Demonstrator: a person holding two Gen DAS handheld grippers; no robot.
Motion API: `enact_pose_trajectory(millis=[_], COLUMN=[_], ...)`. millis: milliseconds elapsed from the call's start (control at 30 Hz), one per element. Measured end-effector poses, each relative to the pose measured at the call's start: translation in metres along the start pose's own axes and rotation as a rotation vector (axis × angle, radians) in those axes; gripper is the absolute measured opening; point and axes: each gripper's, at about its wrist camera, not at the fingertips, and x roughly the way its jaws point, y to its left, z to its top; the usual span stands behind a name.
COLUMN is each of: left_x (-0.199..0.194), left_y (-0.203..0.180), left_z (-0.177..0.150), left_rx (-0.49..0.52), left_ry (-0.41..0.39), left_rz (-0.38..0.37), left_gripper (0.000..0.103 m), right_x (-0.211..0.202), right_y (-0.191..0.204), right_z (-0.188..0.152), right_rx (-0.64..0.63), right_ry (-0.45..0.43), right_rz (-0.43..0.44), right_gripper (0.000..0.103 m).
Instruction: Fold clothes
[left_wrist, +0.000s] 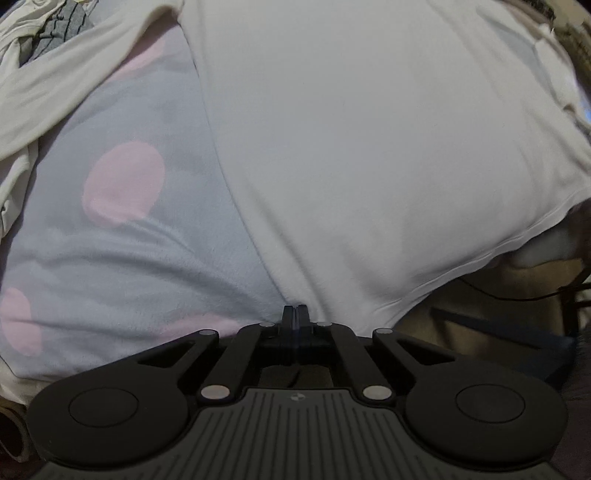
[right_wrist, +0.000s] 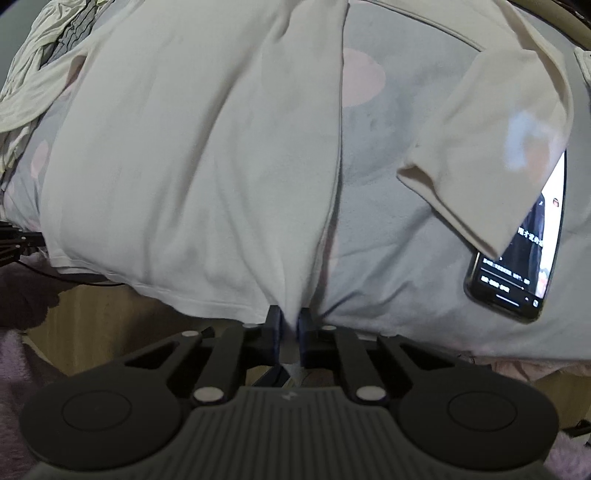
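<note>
A white shirt (left_wrist: 369, 147) lies spread flat on a grey-blue blanket with pink dots (left_wrist: 129, 240). My left gripper (left_wrist: 296, 312) points down at the shirt's near left corner. Its jaws are pressed together, and folds of the shirt and blanket run into them. In the right wrist view the same shirt (right_wrist: 184, 147) fills the left half. My right gripper (right_wrist: 290, 321) is shut on its near right corner, with a bunch of white cloth showing between the fingers. One sleeve (right_wrist: 480, 147) lies out to the right on the blanket (right_wrist: 388, 184).
A phone (right_wrist: 524, 251) with a lit screen lies on the blanket at the right, partly under the sleeve. A heap of cream and grey striped clothes (left_wrist: 37, 44) sits at the far left. The bed's wooden edge (left_wrist: 461, 314) and a thin cable (left_wrist: 517, 295) lie below the shirt's hem.
</note>
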Motion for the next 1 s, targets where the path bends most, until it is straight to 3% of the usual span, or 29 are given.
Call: enact_pose_trajectory(millis=[167, 300, 433, 567, 700, 900, 967, 1000], left_x=[-0.058, -0.090, -0.070, -0.042, -0.017, 0.012, 0.021, 0.024], left_y=[0.023, 0.028, 0.032, 0.030, 0.023, 0.004, 0.000, -0.002], left_z=[-0.003, -0.010, -0.002, -0.002, -0.010, -0.007, -0.006, -0.006], left_rx=[-0.077, -0.071, -0.093, -0.049, -0.013, 0.073, 0.088, 0.084], left_ry=[-0.065, -0.081, -0.069, 0.015, 0.066, 0.073, 0.059, 0.069], left_rz=[-0.042, 0.004, 0.016, 0.013, 0.012, -0.017, -0.004, -0.018], left_gripper=[0.000, 0.000, 0.000, 0.000, 0.015, 0.037, 0.037, 0.017], right_x=[-0.048, -0.070, -0.047, -0.019, -0.023, -0.023, -0.025, -0.026], right_y=[-0.001, 0.002, 0.003, -0.001, -0.006, -0.004, -0.005, -0.005], right_z=[-0.003, -0.019, -0.019, -0.016, -0.013, -0.009, -0.008, -0.008], right_rx=[0.012, -0.027, -0.045, -0.035, -0.065, -0.094, -0.090, -0.087], right_ry=[-0.031, 0.012, 0.079, 0.121, 0.113, 0.123, 0.120, 0.117], right_rz=[0.050, 0.015, -0.026, -0.065, -0.132, -0.177, -0.177, -0.174], right_gripper=[0.007, 0.006, 0.006, 0.006, 0.006, 0.006, 0.006, 0.006])
